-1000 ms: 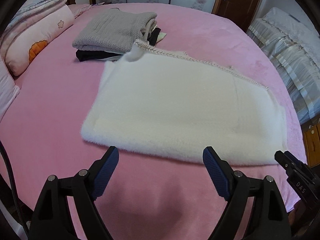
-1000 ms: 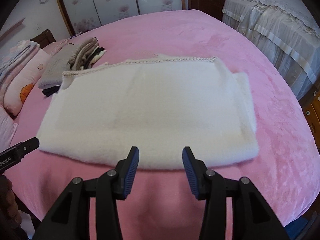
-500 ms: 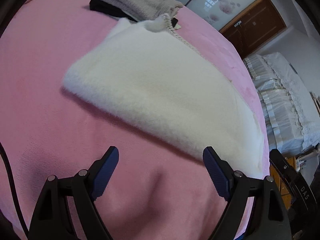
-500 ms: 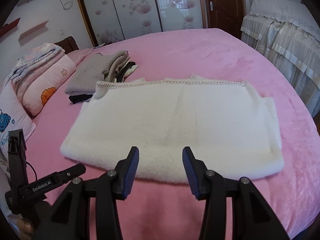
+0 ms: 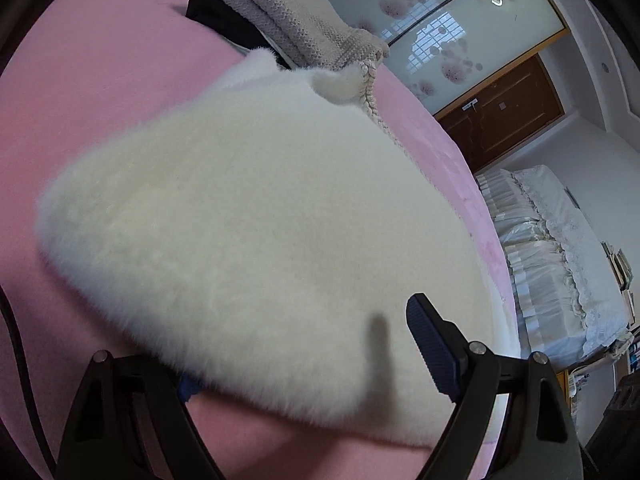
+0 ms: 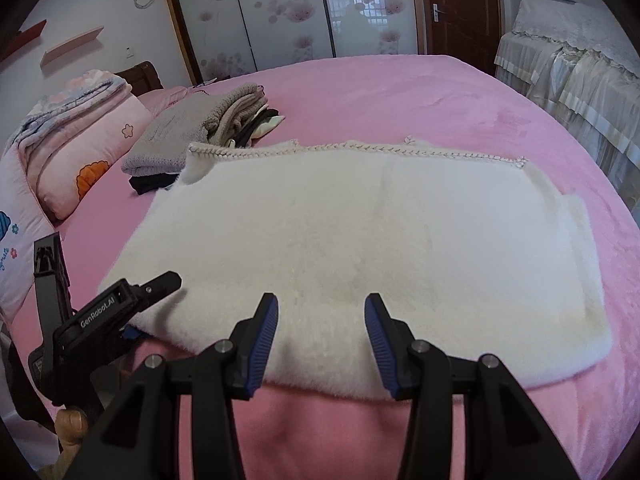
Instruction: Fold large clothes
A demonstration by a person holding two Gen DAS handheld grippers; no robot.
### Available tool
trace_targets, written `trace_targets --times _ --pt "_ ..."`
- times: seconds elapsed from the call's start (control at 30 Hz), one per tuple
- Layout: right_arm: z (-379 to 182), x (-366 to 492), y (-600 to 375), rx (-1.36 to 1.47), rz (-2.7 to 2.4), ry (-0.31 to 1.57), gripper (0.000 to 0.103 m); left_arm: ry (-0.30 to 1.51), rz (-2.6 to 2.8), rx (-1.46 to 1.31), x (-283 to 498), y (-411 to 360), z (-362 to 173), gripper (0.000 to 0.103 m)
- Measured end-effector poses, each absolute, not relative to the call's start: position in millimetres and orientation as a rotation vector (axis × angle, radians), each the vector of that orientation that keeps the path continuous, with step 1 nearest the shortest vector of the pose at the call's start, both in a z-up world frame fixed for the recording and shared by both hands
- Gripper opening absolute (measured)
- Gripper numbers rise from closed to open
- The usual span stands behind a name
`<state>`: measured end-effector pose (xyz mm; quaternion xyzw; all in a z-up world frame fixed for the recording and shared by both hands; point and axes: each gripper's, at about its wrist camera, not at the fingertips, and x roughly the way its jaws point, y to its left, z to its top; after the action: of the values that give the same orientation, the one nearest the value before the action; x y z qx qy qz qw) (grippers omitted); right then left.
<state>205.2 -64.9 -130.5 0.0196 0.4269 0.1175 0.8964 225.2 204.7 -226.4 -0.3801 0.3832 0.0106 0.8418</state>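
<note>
A folded white fleece garment (image 6: 380, 232) with a braided far hem lies flat on the pink bed (image 6: 400, 92). In the left wrist view the garment (image 5: 260, 200) fills the frame. My left gripper (image 5: 304, 340) is open wide and rolled, astride the garment's near left edge. Its right finger (image 5: 428, 332) hangs above the pile, while the other is hidden under the fleece. The right wrist view shows the left gripper (image 6: 132, 312) at that corner. My right gripper (image 6: 322, 304) is open just over the garment's near edge, with nothing pressed between the pads.
A stack of folded clothes with a grey knit on top (image 6: 176, 136) sits just beyond the garment's far left corner. Pillows (image 6: 80, 152) line the left side. A second bed with a white cover (image 6: 580, 80) stands to the right, past a gap.
My left gripper has dropped and rolled, closing in on the garment's near left edge until one finger slid under it. The right gripper has crept forward over the near edge.
</note>
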Motion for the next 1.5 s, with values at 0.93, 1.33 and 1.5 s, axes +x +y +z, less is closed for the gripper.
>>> trace_targets --times 0.93,1.33,1.5 --pt "-176 259 -69 0.057 0.329 0.917 0.014 0.559 0.056 -0.374 235 104 -99 0.019" --pt "-147 226 -189 0.208 0.198 0.954 0.010 0.524 -0.164 -0.101 254 -57 -63 0.019" --pt "-149 198 -261 0.260 0.047 0.967 0.010 0.697 -0.288 0.044 269 -136 -109 0.019"
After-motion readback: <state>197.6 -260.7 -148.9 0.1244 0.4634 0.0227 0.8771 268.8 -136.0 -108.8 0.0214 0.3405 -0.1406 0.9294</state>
